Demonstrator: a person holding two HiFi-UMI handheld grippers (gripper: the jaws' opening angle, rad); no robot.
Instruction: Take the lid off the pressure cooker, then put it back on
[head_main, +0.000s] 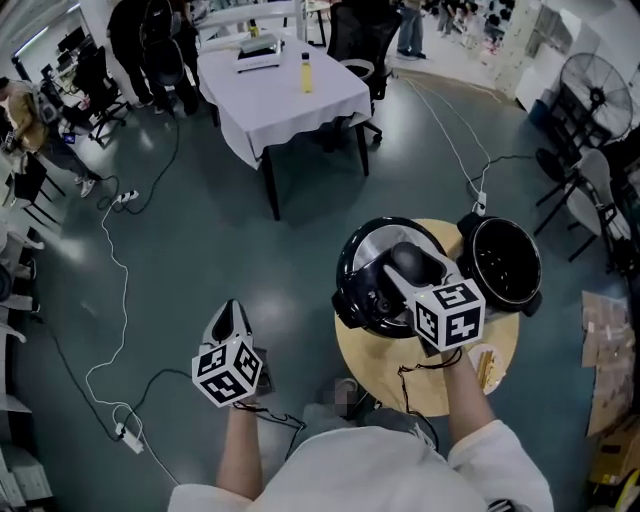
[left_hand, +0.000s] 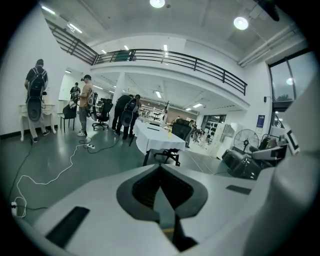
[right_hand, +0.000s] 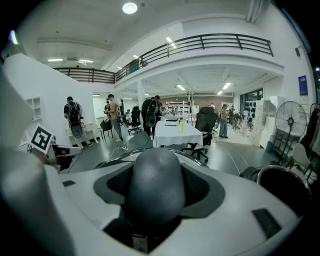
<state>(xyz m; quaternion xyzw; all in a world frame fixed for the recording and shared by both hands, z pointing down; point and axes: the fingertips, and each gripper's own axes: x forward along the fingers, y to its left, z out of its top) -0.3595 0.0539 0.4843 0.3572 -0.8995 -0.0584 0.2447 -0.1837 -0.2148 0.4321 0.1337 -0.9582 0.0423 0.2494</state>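
The black pressure-cooker lid (head_main: 368, 268) hangs tilted over the left part of a round wooden table (head_main: 385, 378). My right gripper (head_main: 408, 268) is shut on the lid's dark rounded handle (right_hand: 154, 186), which fills the gap between the jaws in the right gripper view. The open cooker pot (head_main: 505, 262) stands on the table just right of the lid, its dark rim (right_hand: 280, 190) at the right of that view. My left gripper (head_main: 232, 316) hangs over the floor left of the table, its jaws (left_hand: 161, 175) shut and holding nothing.
A table with a white cloth (head_main: 285, 95) and a yellow bottle (head_main: 306, 72) stands farther back. White cables (head_main: 110, 260) trail over the floor at left. A standing fan (head_main: 592, 85) is at the right, cardboard (head_main: 605, 345) lies beside the round table, and people stand at the back left.
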